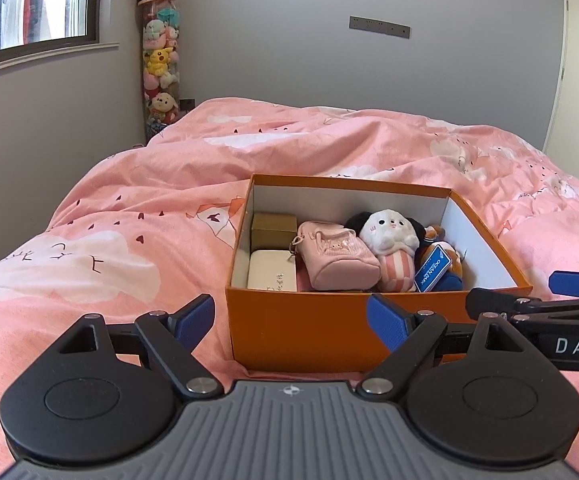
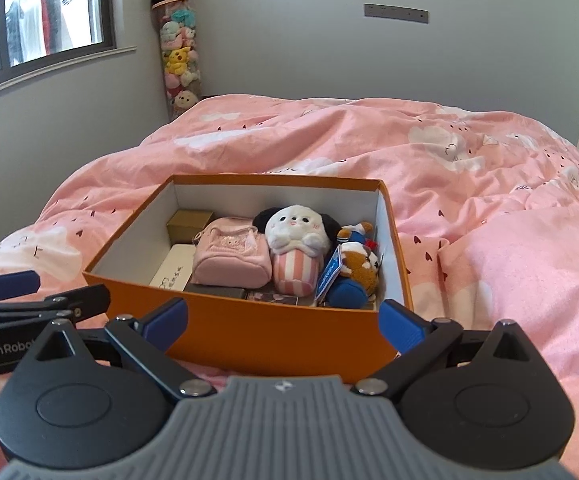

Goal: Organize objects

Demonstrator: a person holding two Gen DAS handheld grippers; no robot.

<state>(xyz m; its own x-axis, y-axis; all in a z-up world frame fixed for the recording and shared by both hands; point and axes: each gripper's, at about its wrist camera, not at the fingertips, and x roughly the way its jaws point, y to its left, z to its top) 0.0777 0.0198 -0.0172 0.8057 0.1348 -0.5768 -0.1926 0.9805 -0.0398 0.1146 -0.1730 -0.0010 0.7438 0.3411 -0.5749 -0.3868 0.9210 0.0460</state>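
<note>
An open orange box (image 1: 301, 322) (image 2: 249, 334) sits on the pink bed. Inside lie a gold box (image 1: 273, 228), a cream case (image 1: 271, 276), a pink pouch (image 1: 339, 256) (image 2: 231, 258), a white plush in a striped cup (image 1: 389, 240) (image 2: 295, 248), and a brown plush with a blue tag (image 1: 435, 266) (image 2: 359, 272). My left gripper (image 1: 291, 322) is open and empty in front of the box's near wall. My right gripper (image 2: 283, 324) is open and empty, also at the near wall; it shows at the right of the left wrist view (image 1: 529, 294).
A pink duvet (image 1: 109, 240) (image 2: 509, 240) with cloud prints covers the bed around the box. A tall clear tube of plush toys (image 1: 160, 60) (image 2: 179, 52) stands in the far corner, with a panda on top. A window is at upper left.
</note>
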